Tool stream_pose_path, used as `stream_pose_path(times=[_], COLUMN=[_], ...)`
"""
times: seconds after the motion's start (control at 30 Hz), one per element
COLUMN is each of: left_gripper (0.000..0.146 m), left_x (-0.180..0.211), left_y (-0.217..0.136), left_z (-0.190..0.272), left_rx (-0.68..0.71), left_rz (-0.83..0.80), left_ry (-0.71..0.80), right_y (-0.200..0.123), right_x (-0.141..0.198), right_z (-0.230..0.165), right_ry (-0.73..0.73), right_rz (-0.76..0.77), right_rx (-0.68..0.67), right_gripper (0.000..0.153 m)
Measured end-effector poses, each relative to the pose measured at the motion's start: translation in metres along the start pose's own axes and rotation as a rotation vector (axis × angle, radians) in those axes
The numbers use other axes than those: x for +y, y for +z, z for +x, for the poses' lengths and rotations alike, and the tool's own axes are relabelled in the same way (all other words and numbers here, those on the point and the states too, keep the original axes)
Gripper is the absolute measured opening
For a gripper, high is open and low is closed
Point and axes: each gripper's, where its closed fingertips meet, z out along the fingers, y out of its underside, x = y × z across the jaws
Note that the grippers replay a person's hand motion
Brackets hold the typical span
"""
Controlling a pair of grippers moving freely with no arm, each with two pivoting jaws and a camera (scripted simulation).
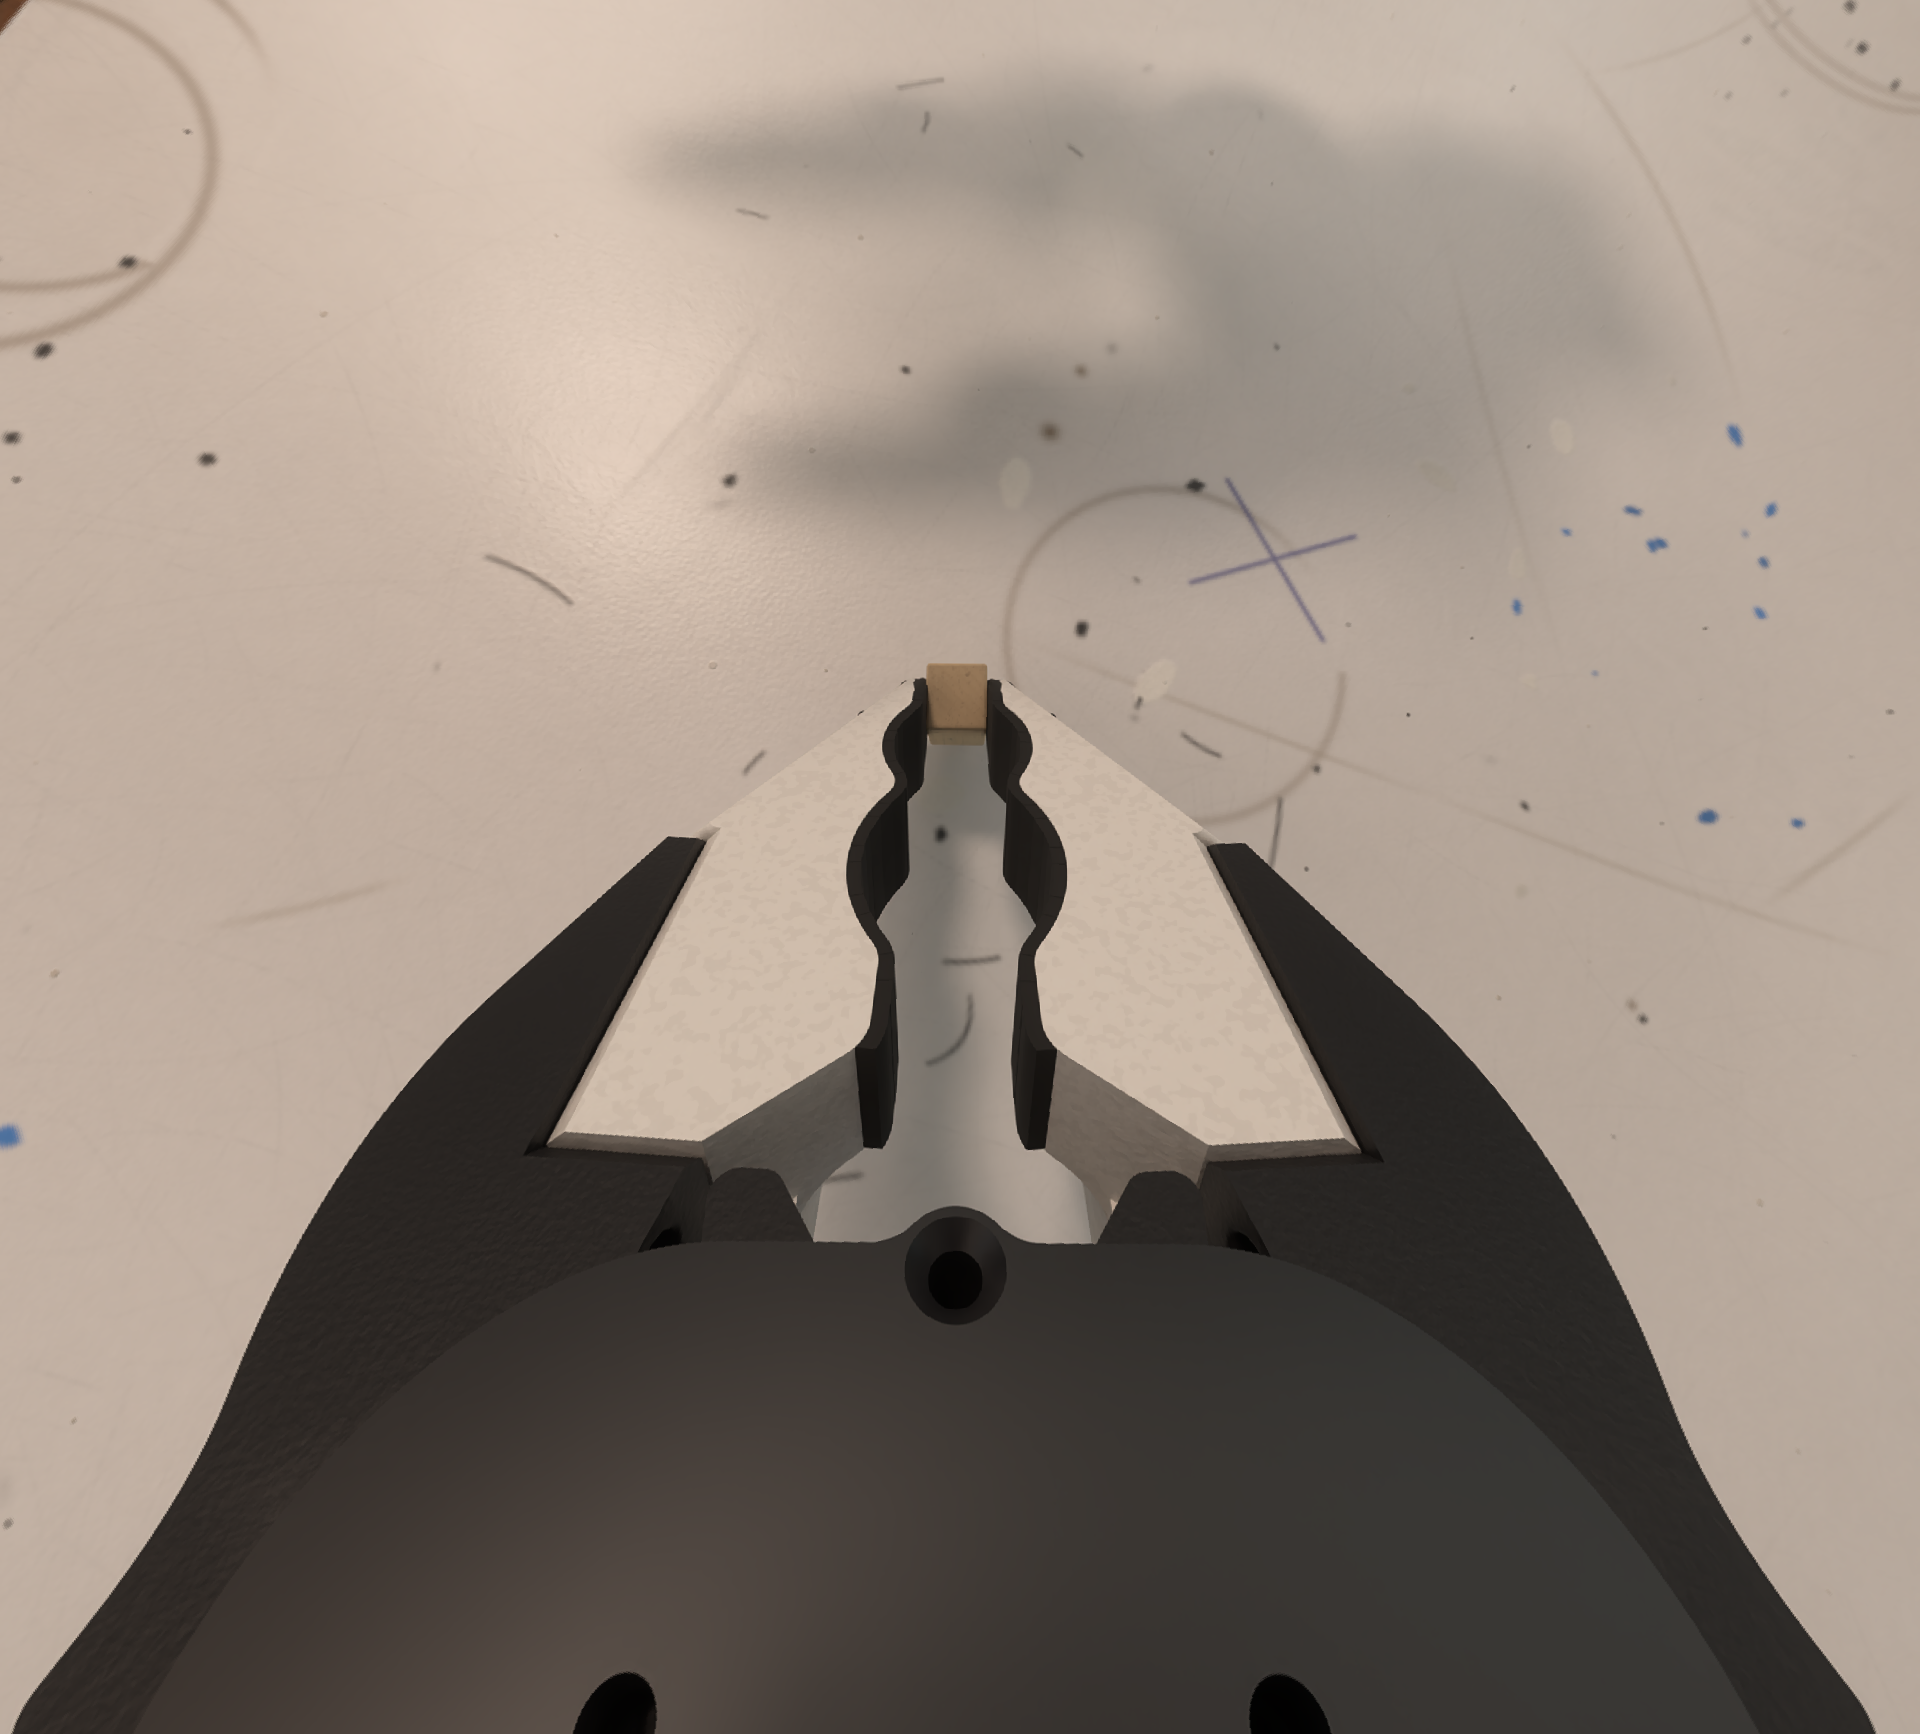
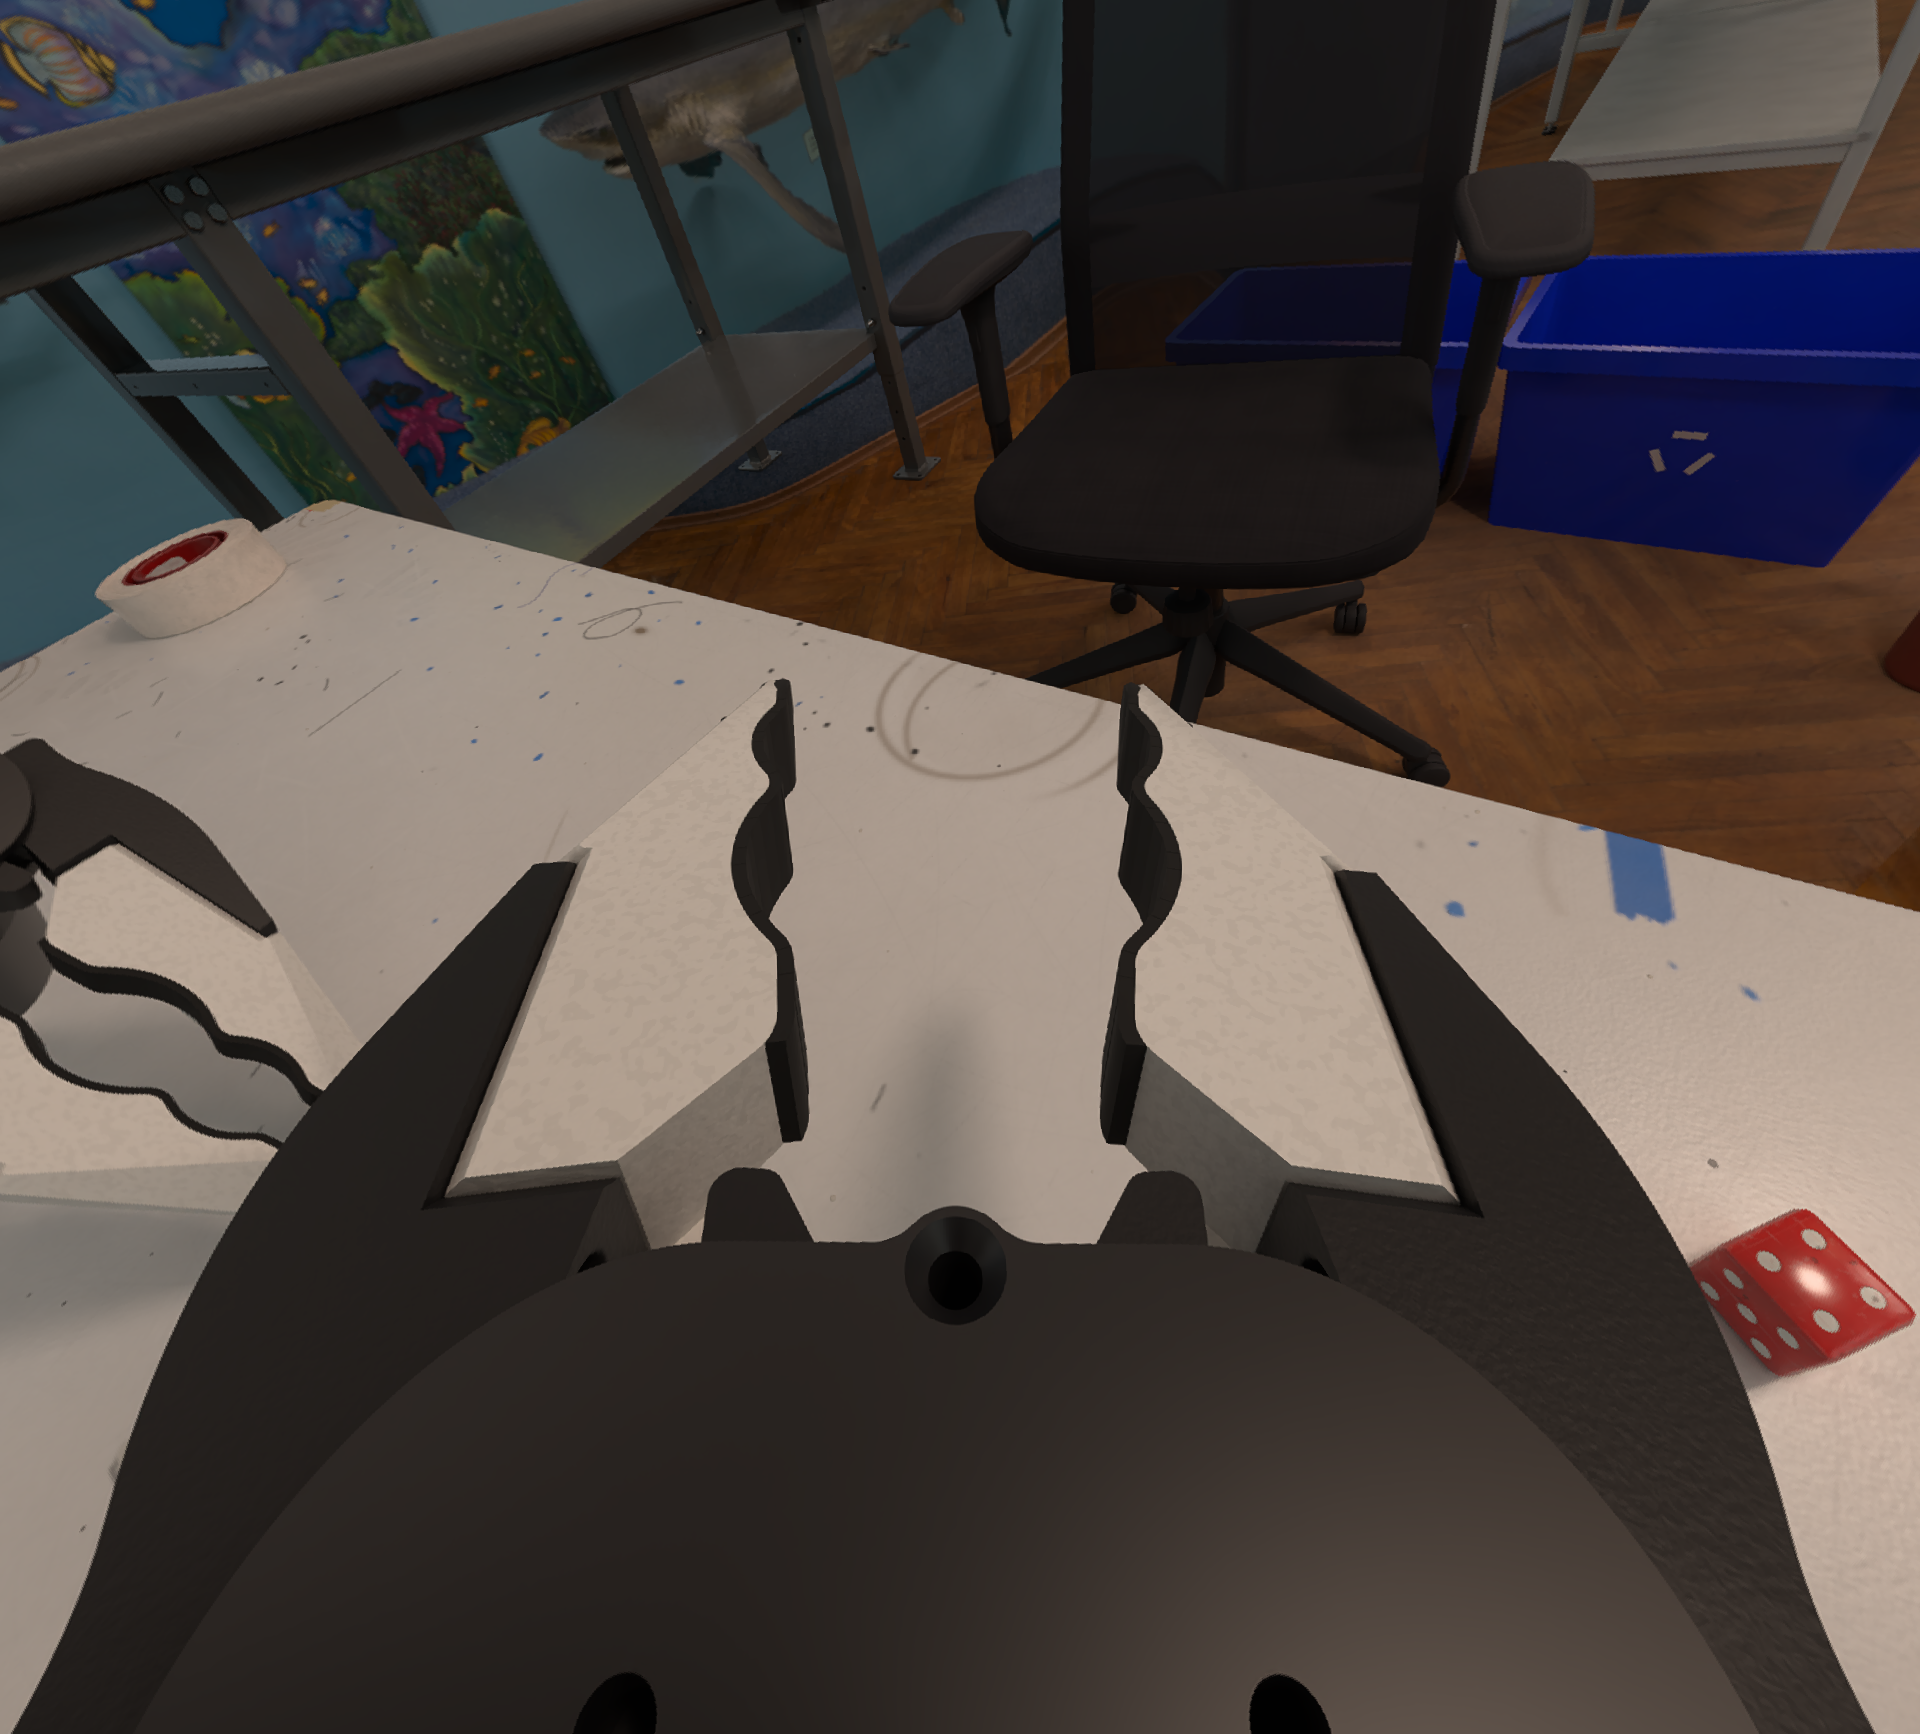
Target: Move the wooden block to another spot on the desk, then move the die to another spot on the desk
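No readable writing on anything; the desk [image 1: 416, 749] carries only pen marks — a blue cross [image 1: 1273, 559], faint ring stains, black specks and blue paint flecks.

Left gripper [image 1: 958, 697]: jaws nearly closed, pinching the block [image 1: 957, 697] right at the fingertips. Block is a small pale wood cube, held above the desktop — a soft gripper shadow lies on the surface ahead. The desk's far left corner shows at the top left of the left wrist view.

Right gripper [image 2: 956, 708]: jaws spread wide, nothing between them, over the desk close to its far edge. The left gripper's fingers show side-on at the left of the right wrist view; the block cannot be made out there.

Die [image 2: 1803, 1289]: red, glossy, white pips, on the desk to the right of the right gripper, apart from it.

A roll of tape [image 2: 192, 576], white with a red core, lies flat near the far left corner. A strip of blue tape [image 2: 1640, 874] is stuck near the far edge on the right.

Beyond the desk: black mesh office chair [image 2: 1236, 334], blue bins [image 2: 1714, 396], grey metal rack [image 2: 520, 74], wood parquet floor.

Finger pads are black and wavy; finger bodies white and speckled.
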Motion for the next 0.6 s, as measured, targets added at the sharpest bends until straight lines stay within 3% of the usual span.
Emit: stream_pose_path(times=[0.3, 0.33, 0.4, 0.43, 0.53, 0.6], left_gripper=[0.010, 0.014, 0.050, 0.057, 0.059, 0.058], left_x=[-0.004, -0.008, -0.019, -0.026, -0.038, -0.034], left_y=[0.005, 0.000, -0.016, -0.028, -0.068, -0.095], left_z=[0.001, -0.001, -0.012, -0.021, -0.061, -0.101], left_rx=[0.004, 0.005, -0.015, -0.025, -0.078, -0.183], left_rz=[0.027, 0.056, 0.154, 0.224, 0.404, 0.466], left_ry=[0.016, 0.014, -0.002, -0.028, -0.159, -0.251], right_y=[-0.017, -0.028, -0.057, -0.075, -0.125, -0.146], right_x=[-0.007, -0.009, -0.007, -0.002, 0.020, 0.045], right_z=[0.013, 0.022, 0.049, 0.065, 0.108, 0.121], right_ry=[-0.002, -0.003, -0.026, -0.041, -0.100, -0.120], right_rz=[-0.025, -0.053, -0.134, -0.195, -0.341, -0.450], right_rx=[0.021, 0.039, 0.116, 0.164, 0.304, 0.318], right_gripper=[0.059, 0.055, 0.054, 0.056, 0.055, 0.053])
